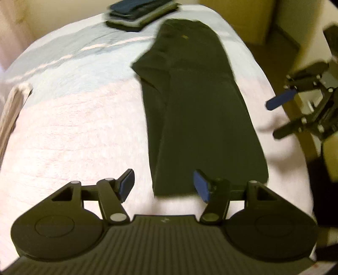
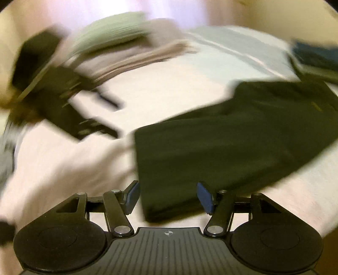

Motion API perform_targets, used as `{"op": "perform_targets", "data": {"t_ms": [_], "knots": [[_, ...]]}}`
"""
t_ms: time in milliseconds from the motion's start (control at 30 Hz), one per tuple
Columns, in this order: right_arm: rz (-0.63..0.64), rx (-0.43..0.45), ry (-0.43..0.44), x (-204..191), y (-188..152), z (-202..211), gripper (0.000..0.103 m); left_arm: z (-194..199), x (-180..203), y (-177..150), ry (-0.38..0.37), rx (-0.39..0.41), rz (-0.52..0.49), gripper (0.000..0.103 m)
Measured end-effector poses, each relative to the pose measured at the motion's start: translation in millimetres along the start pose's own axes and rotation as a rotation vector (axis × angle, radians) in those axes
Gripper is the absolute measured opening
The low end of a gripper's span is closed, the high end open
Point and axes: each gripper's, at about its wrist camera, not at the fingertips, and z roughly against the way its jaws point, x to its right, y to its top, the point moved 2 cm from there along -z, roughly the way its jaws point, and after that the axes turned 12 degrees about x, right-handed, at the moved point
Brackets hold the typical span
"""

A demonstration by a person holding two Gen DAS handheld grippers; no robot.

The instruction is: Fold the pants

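The dark pants (image 1: 202, 110) are laid lengthwise on the bed (image 1: 74, 137); soft, limp cloth is expected; both hand-held grippers (image 1: 163, 184) (image 2: 168, 196) are held released; the near hem corners should be pinched.

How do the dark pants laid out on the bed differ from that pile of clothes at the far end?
The dark pants lie stretched out as one long flat strip, while the pile of clothes is folded small and compact. The pants are a single dark olive garment; the pile stacks several layers, dark blue with paler ones beneath. The pants reach the near edge, by the left gripper; the pile sits far back. Both rest on the pale bedcover.
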Motion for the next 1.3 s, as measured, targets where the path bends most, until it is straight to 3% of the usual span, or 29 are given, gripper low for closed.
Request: {"op": "perform_targets", "data": {"t_ms": [100,300,567,700,833,933,967,1033,1133,1300], "knots": [[0.095,-0.004,0.023,-32.2,-20.4,-23.5,0.057,2.1,16.2,-20.4,-0.03,0.013,-0.178,0.06],[0.195,-0.062,-0.099,-42.6,-41.8,-45.7,0.057,-5.7,41.6,-47.6,-0.114,0.09,-0.513,0.076],[0.554,-0.122,-0.237,-67.5,-66.5,-70.8,0.057,-47.1,62.6,-80.7,-0.18,0.152,-1.04,0.078],[0.803,-0.133,-0.305,-77.0,-88.2,-91.2,0.057,-72.9,59.9,-95.9,-0.164,0.183,-1.246,0.075],[0.815,-0.119,-0.314,-70.0,-86.8,-92.6,0.057,-91.0,50.6,-90.6,-0.126,0.218,-1.32,0.069],[0.739,-0.085,-0.299,-63.4,-76.1,-80.0,0.039,-95.1,47.0,-89.2,-0.164,0.215,-1.348,0.057],[0.714,-0.074,-0.295,-61.3,-70.6,-75.2,0.032,-95.4,44.7,-87.8,-0.176,0.21,-1.343,0.049],[0.662,-0.059,-0.28,-56.2,-55.8,-64.2,0.025,-88.6,42.7,-82.2,-0.191,0.207,-1.3,0.043],[0.604,-0.054,-0.245,-47.3,-29.5,-46.6,0.022,-72.7,41.1,-64.6,-0.217,0.189,-1.226,0.032],[0.574,-0.054,-0.193,-55.8,5.3,-4.8,0.021,-45.0,41.4,-26.4,-0.25,0.151,-1.16,0.027]]}}
